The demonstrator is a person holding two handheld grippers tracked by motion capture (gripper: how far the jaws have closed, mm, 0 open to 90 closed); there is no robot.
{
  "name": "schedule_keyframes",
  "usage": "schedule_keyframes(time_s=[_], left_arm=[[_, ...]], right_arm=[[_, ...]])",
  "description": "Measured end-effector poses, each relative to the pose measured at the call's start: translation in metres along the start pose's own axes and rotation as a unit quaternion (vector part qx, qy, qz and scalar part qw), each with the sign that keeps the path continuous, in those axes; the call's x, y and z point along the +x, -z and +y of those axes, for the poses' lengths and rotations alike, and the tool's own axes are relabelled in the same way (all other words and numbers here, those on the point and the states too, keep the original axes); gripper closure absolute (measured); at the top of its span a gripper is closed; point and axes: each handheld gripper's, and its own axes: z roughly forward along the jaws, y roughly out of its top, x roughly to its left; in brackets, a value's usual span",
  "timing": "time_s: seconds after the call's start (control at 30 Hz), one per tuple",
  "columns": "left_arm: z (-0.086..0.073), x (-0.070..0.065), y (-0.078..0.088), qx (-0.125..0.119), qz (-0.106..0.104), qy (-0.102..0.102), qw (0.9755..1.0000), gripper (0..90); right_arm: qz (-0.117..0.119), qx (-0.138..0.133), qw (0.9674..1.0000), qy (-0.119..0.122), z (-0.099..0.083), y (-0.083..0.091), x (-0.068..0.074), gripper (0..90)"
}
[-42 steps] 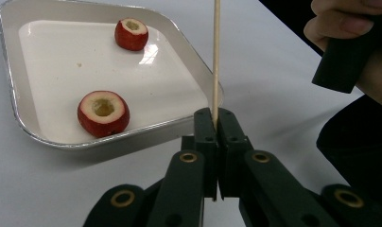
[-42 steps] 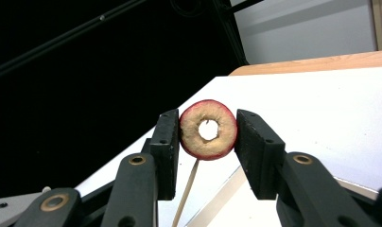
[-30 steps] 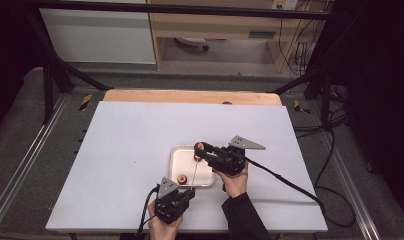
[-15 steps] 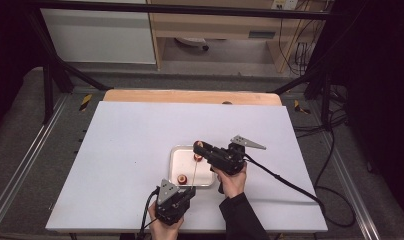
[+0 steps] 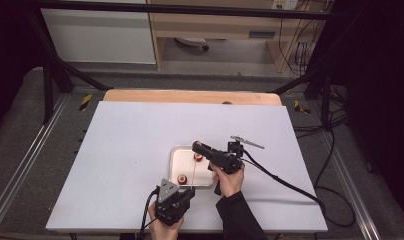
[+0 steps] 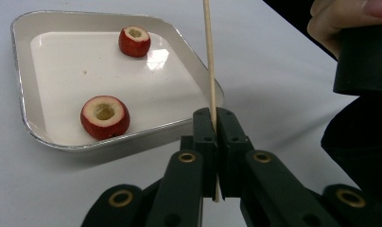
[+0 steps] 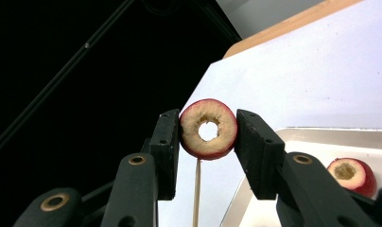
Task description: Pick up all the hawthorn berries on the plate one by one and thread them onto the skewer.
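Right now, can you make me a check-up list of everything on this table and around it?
Surface: white table top, with a wooden strip along its far edge.
Job's things: thin wooden skewer, upright; cored red fruit ring; white tray holding two more cored red fruits.
Clutter: nothing seen.
Grippers: left gripper shut on the skewer; right gripper shut on the fruit ring, held above the skewer's tip, not yet threaded.
Cables: a black cable trails from the right gripper across the table to the right; more cables hang at the far right.
Surroundings: dark metal frame, grey floor, wooden shelf unit behind the table.
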Motion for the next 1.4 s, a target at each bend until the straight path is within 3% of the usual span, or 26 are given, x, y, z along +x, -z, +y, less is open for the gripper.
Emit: schedule_keyframes(time_s=[0.27, 0.37, 0.43, 0.5, 0.53, 0.57, 0.6, 0.73, 0.87, 1.03, 1.2, 1.4], left_arm=[[0.001, 0.004, 0.001, 0.013, 0.007, 0.007, 0.9999, 87.9], [0.001, 0.005, 0.001, 0.019, 0.004, 0.012, 0.9997, 88.1], [0.002, 0.005, 0.001, 0.021, -0.002, 0.018, 0.9996, 88.1], [0.002, 0.004, 0.003, 0.02, -0.017, 0.027, 0.9993, 88.1], [0.001, 0.003, 0.003, 0.016, -0.02, 0.031, 0.9992, 88.1], [0.001, 0.002, 0.004, 0.013, -0.027, 0.036, 0.9989, 88.1], [0.001, 0.001, 0.004, 0.013, -0.032, 0.04, 0.9986, 88.1], [-0.001, 0.0, 0.004, 0.014, -0.04, 0.055, 0.9976, 88.2], [0.0, 0.002, 0.004, 0.015, -0.045, 0.064, 0.9968, 88.3], [-0.002, 0.0, -0.002, 0.022, -0.04, 0.059, 0.9972, 88.3], [-0.006, -0.001, -0.005, 0.0, -0.036, 0.055, 0.9978, 88.3], [-0.007, -0.002, -0.004, -0.022, -0.031, 0.053, 0.9979, 88.3]], right_arm=[[-0.003, 0.011, 0.9999, 0.004, 0.001, -0.001, -0.002, 61.8], [0.0, 0.014, 0.9994, 0.031, 0.001, 0.001, -0.002, 61.8], [0.005, 0.011, 0.9976, 0.068, 0.001, 0.003, -0.001, 61.9], [0.005, 0.009, 0.9966, 0.082, 0.0, 0.004, -0.001, 61.9], [0.003, 0.001, 0.9932, 0.116, -0.002, 0.005, -0.001, 62.0], [-0.001, -0.004, 0.9911, 0.133, -0.004, 0.006, 0.0, 62.0], [-0.001, -0.004, 0.9911, 0.133, -0.004, 0.006, 0.0, 62.0], [-0.01, -0.025, 0.9805, 0.195, -0.011, 0.007, 0.001, 62.0], [-0.025, -0.027, 0.9715, 0.234, -0.011, 0.01, 0.002, 62.0], [-0.025, -0.03, 0.9701, 0.239, -0.014, 0.011, 0.004, 62.0], [-0.027, -0.044, 0.9691, 0.241, -0.017, 0.013, 0.007, 62.0], [-0.025, -0.058, 0.9721, 0.226, -0.022, 0.011, 0.009, 62.1]])
